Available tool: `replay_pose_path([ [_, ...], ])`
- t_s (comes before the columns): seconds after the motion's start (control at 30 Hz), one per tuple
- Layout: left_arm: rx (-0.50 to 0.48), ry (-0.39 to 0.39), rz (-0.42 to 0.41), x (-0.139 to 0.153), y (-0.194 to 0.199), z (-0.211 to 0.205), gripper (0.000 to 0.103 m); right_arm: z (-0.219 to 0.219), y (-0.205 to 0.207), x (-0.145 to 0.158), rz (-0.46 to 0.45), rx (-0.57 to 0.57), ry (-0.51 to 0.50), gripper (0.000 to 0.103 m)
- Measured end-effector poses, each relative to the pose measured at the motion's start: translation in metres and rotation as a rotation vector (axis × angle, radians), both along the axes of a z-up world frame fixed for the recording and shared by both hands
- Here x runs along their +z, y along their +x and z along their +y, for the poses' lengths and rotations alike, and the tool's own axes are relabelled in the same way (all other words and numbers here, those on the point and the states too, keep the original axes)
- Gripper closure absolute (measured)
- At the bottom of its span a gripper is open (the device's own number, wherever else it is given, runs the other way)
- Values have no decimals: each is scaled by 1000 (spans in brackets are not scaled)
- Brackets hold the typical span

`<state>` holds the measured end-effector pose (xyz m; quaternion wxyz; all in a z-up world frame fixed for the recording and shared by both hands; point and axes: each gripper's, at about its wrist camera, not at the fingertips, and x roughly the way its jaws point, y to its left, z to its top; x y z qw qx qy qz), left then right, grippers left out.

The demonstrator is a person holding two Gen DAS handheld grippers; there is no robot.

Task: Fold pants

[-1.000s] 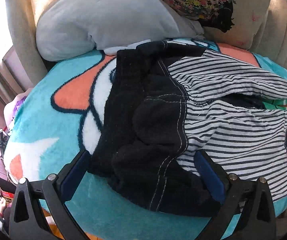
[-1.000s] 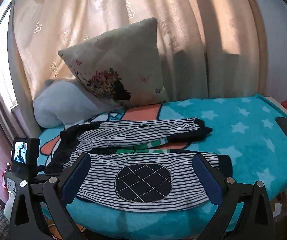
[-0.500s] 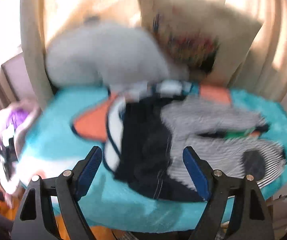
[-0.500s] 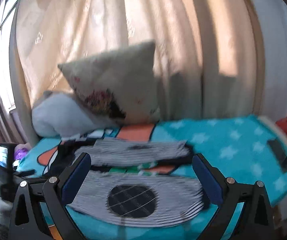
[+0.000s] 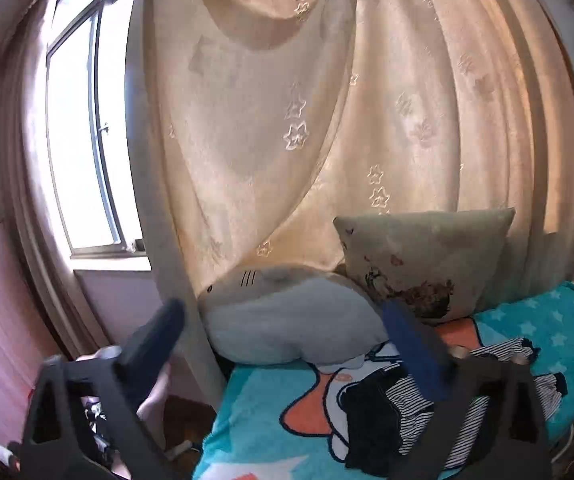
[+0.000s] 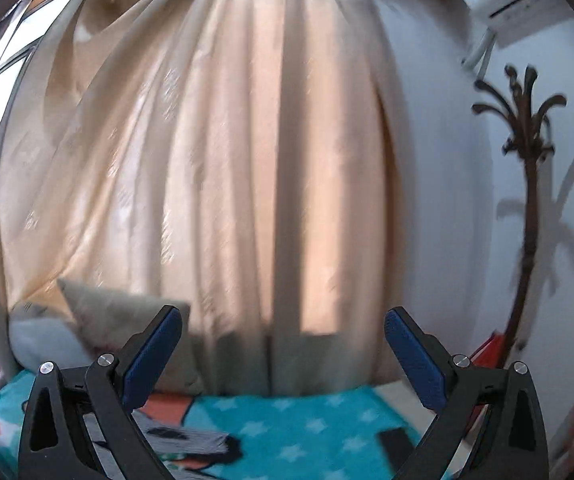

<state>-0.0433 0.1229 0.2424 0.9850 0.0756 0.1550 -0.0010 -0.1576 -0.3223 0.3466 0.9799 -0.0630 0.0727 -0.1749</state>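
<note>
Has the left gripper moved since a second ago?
Yes. The left gripper has lifted and tilted up: its open, empty jaws framed the pants before, now the grey pillow and curtain.

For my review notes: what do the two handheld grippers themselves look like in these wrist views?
Both look alike. The left gripper and right gripper each have two black, angular fingers with triangular cutouts near the base and silver screw heads at the joints. A flat blue pad lines the inner face of each fingertip. No cables, markings, sleeves or hands are visible in either view.
</note>
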Motion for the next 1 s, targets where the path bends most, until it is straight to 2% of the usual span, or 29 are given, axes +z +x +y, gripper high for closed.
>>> replay_pose_path([
  [0.03,-3,-11,-4,1,0,2,0,-4,-1,13,11,-1,9,1],
  [0.1,1,-20,-7,-4,1,1,0,-14,4,11,39,3,47,1],
  [0.17,-31,-10,31,-17,7,-7,0,-20,9,2,91,20,77,1],
  [0.2,-67,-9,75,-27,13,-13,0,-23,11,-8,120,30,91,1],
  [0.43,-230,35,267,-99,59,-57,0,-20,71,-122,393,153,171,1],
  [0.63,-314,-22,448,-164,125,-87,1,-19,156,-221,621,259,248,1],
  [0.8,-339,-48,579,-213,191,-107,5,-23,222,-282,770,329,301,1],
  [1.0,-373,-106,713,-258,258,-120,5,-33,302,-332,910,382,348,1],
])
